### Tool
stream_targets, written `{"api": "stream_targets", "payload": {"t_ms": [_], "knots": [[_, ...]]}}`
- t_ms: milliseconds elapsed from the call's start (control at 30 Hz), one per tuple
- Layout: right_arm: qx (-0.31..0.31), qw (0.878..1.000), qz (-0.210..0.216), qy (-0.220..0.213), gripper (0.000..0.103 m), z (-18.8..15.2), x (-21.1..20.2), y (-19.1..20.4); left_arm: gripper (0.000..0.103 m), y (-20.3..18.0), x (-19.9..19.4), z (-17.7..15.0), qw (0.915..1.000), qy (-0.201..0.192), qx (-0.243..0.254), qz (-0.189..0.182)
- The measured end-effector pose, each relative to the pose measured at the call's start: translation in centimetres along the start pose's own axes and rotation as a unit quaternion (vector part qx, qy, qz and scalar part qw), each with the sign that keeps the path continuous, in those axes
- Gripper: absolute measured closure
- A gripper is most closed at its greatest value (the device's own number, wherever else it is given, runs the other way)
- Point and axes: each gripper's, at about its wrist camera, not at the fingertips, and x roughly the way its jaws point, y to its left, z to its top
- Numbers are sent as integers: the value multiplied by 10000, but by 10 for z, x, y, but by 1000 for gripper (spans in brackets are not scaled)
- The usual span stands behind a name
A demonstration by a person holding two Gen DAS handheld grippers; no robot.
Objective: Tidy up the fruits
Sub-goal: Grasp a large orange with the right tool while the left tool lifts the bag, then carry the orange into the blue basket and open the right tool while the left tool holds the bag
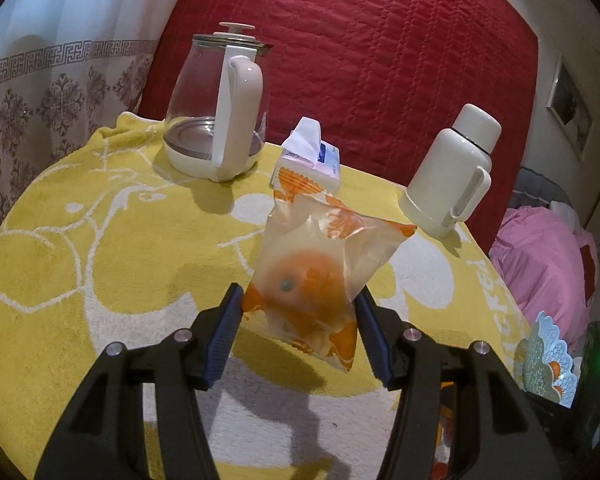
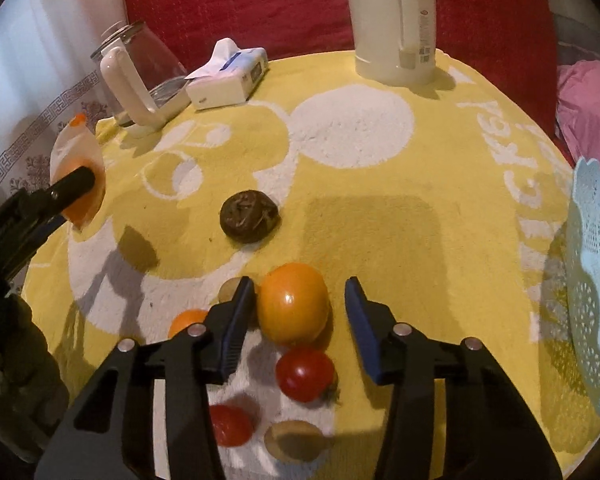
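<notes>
My left gripper [image 1: 299, 289] is shut on a clear orange-printed bag [image 1: 324, 236] with an orange inside, held above the yellow towel; its shadow falls beneath. The right wrist view shows that bag [image 2: 74, 148] at far left. My right gripper [image 2: 299, 280] is open around a large orange fruit [image 2: 294, 304] lying on the towel. The left pad touches the fruit and a gap shows at the right pad. Under that gripper lie a red tomato [image 2: 305, 374], a second red one [image 2: 230, 426], a small orange [image 2: 188, 320] and two tan fruits [image 2: 292, 440]. A dark brown round fruit [image 2: 249, 213] sits farther out.
A pale blue lace-pattern basket [image 2: 592, 280] with orange fruit stands at the right table edge. At the back stand a glass kettle [image 1: 216, 120], a tissue pack [image 1: 308, 156] and a white flask [image 1: 452, 176]. A red quilt [image 1: 380, 60] rises behind the table.
</notes>
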Motion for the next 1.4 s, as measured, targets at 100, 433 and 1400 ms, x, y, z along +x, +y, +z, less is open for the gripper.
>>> {"api": "stream_targets", "payload": {"t_ms": [100,433,1400], "knots": [[-49,10000,21,18,64,1,1,2,47,0,0,-1,10000,3,-6,-22],[198,9995,265,28,65,-6,-7,-8,47,0,1,-1,10000,18,-20,-18],[1304,9851,-436,-1030,65,-21,-129,-108,47,-11,1,-7,9999,6,141,-34]]}}
